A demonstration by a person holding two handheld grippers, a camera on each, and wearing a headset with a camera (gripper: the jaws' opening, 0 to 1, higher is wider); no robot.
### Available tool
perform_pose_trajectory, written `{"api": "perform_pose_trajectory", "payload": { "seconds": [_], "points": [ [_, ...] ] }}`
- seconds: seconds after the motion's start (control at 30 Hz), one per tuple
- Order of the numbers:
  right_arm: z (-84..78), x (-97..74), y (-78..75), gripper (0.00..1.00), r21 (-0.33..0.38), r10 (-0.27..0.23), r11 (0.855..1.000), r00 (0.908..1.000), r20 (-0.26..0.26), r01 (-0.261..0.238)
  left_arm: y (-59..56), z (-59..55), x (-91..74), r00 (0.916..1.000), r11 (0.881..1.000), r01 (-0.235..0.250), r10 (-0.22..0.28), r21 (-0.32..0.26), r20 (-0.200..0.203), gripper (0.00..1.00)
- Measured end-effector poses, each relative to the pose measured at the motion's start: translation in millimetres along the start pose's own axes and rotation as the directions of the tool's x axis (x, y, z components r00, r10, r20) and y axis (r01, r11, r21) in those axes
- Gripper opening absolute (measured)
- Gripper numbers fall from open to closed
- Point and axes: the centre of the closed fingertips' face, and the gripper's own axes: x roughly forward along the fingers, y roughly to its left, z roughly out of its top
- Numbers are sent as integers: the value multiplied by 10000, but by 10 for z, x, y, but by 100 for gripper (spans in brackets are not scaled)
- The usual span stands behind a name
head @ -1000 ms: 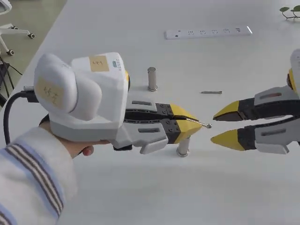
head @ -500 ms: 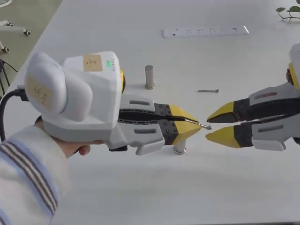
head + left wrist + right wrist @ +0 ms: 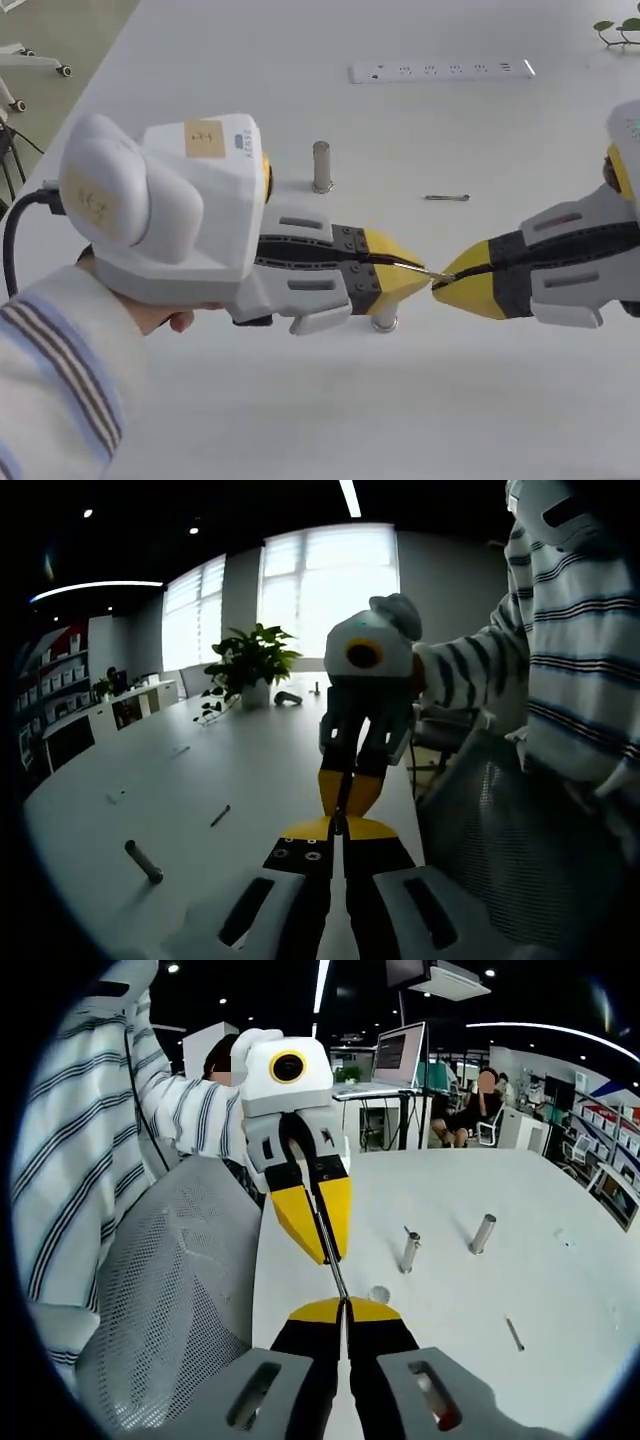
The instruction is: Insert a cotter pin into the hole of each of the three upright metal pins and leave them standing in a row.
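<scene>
Since the earlier frames the right gripper [image 3: 440, 282] has been closing in. Its yellow jaws, spread before, are now pressing together on the free end of the cotter pin [image 3: 418, 268].

In the head view the left gripper [image 3: 426, 274] is pinching the other end. The cotter pin is hanging between both tips above the white table [image 3: 300, 400], just over one upright metal pin [image 3: 385, 320]. A second metal pin [image 3: 322, 167] is standing farther back, and a spare cotter pin [image 3: 447, 198] is lying near it.

In the left gripper view the two sets of tips are meeting nose to nose.

In the right gripper view the cotter pin [image 3: 335, 1278] is bridging the tips.

The cotter pin is looking thin, light, stiff and slippery. Taking hold close to its looped head is probably giving the steadiest grip.
</scene>
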Motion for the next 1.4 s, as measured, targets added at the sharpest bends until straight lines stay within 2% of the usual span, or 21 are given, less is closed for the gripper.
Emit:
{"api": "perform_pose_trajectory", "payload": {
  "seconds": [0.27, 0.43, 0.57, 0.83, 0.9, 1.07, 1.1, 1.23, 1.4],
  "points": [
    [-36, 27, 96, 0, -319, 349, 9988, 9986, -408, -362, -58, -102, -18, 9989, 9995, 220, -212, 206, -409, 0],
    [-16, 24, 92, 0, -300, 393, 9987, 9985, -382, -405, -65, -154, -34, 9973, 9988, 319, -295, 363, -670, 0],
    [23, 28, 83, 0, -295, 422, 9986, 9987, -275, -431, -107, -164, -22, 9961, 9978, 525, -494, 403, -733, 0],
    [-14, 41, 101, 0, -621, 521, 9965, 9972, -531, -553, -111, -205, 27, 9947, 9978, 525, -488, 393, -900, 0],
    [-23, 41, 73, 0, -608, 335, 9975, 9981, -523, -366, -92, -220, 38, 9948, 9986, 405, -372, 333, -944, 0],
    [-21, 22, 57, 0, -410, 295, 9987, 9990, -335, -308, -81, -244, 55, 9938, 9988, 387, -352, 311, -1058, 0],
    [-21, 20, 63, 0, -436, 307, 9985, 9990, -324, -321, -50, -257, 57, 9936, 9998, 189, -193, -40, -1111, 1],
    [-18, 7, 29, 0, -529, 104, 9985, 9996, -267, -118, 27, -261, 47, 9939, 10000, -44, 38, -50, -1104, 3],
    [-36, -39, -95, 0, -361, -334, 9988, 9992, -215, 326, 88, -307, 32, 9914, 9995, -276, 253, -158, -1286, 16]
  ]
}}
